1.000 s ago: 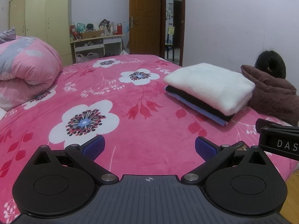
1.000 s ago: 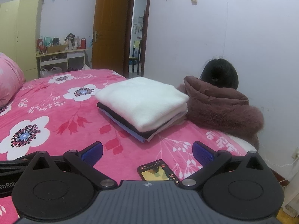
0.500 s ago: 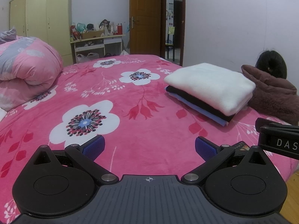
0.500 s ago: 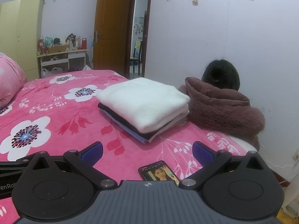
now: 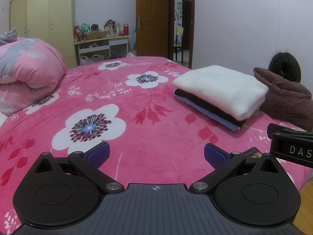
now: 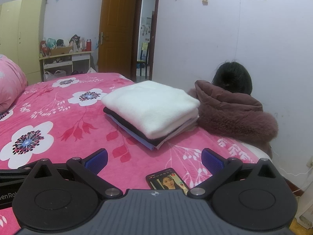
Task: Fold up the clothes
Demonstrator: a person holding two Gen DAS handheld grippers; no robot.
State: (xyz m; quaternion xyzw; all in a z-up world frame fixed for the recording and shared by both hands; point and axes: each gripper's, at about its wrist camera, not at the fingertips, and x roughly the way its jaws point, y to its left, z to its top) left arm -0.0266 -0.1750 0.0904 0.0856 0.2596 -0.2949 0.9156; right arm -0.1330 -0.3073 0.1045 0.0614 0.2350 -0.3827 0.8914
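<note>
A stack of folded clothes (image 5: 221, 92) (image 6: 152, 105) lies on the pink floral bedspread (image 5: 117, 101) (image 6: 49, 109), a white fluffy piece on top, black and light blue pieces under it. My left gripper (image 5: 156, 154) hovers low over the bedspread, open, with nothing between its blue pads; the stack lies ahead and to its right. My right gripper (image 6: 154, 158) is open too, empty, with the stack straight ahead. A brown fur-trimmed coat (image 6: 234, 115) (image 5: 287, 99) lies bunched just right of the stack.
A phone (image 6: 168, 180) with a lit screen lies on the bed between the right gripper's fingers. A person's dark hair (image 6: 232, 80) shows behind the coat. A rolled pink quilt (image 5: 25, 80) sits at the left. A wardrobe, a cluttered desk and an open door stand beyond the bed.
The right gripper has drifted back a little, so more of the phone shows. The left gripper has hardly moved. Both stay open.
</note>
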